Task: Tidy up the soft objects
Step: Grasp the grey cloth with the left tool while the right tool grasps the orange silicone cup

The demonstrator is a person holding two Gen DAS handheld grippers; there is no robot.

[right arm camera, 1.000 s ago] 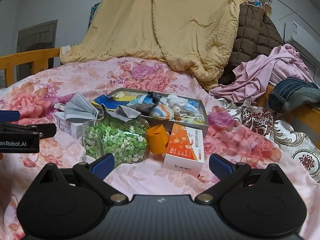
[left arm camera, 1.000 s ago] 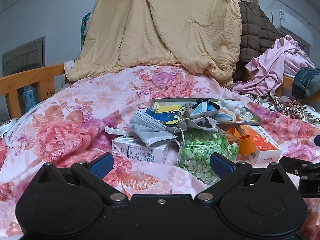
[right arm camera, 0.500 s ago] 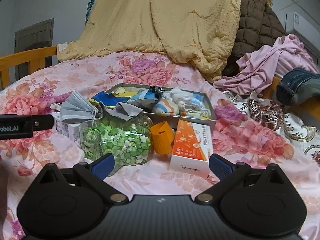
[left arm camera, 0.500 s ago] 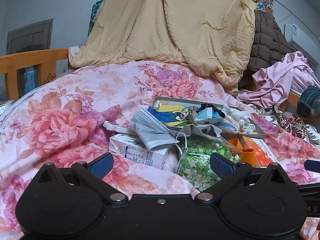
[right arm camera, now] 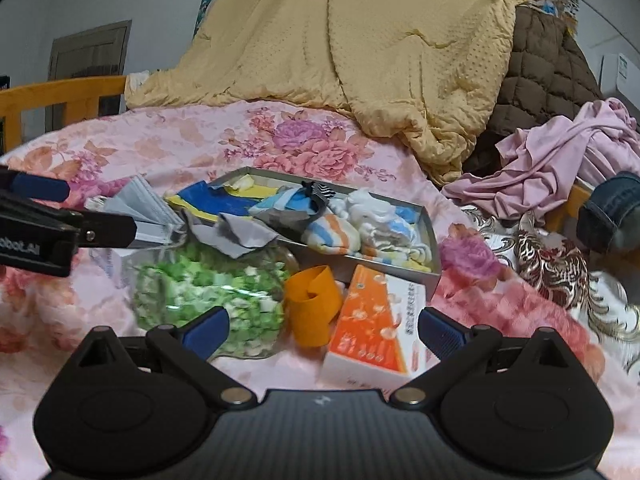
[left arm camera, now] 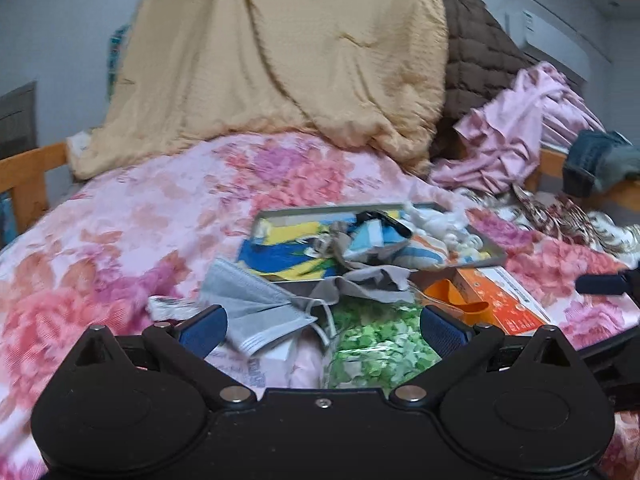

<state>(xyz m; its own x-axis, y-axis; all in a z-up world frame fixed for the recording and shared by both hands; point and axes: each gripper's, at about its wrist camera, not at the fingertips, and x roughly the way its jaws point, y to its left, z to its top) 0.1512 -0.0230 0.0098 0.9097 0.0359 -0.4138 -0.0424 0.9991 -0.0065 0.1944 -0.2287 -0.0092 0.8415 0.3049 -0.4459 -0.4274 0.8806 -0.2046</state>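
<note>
Left tongs [left arm camera: 323, 330]: gaped wide with nothing between the blue pads, low over the grey mask, which I took for the intended pick.
Right tongs [right arm camera: 323, 330]: spread just as wide and empty, low near the jar and the orange carton, seemingly waiting.
Face mask [left arm camera: 256, 316]: grey, pleated, thin and floppy; it lay draped over a white carton [left arm camera: 256, 364], outside the tray, so it looked unsorted.
Jar [right arm camera: 208, 300]: clear and rounded, on its side, packed with green and white bits; hard, so probably not for sorting.
Grey cloth [right arm camera: 236, 234]: crumpled scrap slumped from the tray's near edge onto the jar, half in, half out.
Orange band [right arm camera: 314, 304]: a stiff curled strip, standing between jar and carton.
Orange carton [right arm camera: 376, 320]: flat, glossy cardboard just beside the tray's near corner.
Tray [right arm camera: 434, 240]: shallow grey box, evidently the collecting place; inside lay blue and yellow fabric, striped socks and a white fluffy bundle.
Bed [right arm camera: 180, 140]: pink floral quilt, soft and uneven, hence things leaned.
Far end: a tan dimpled blanket [right arm camera: 340, 40], heaped high.
</note>
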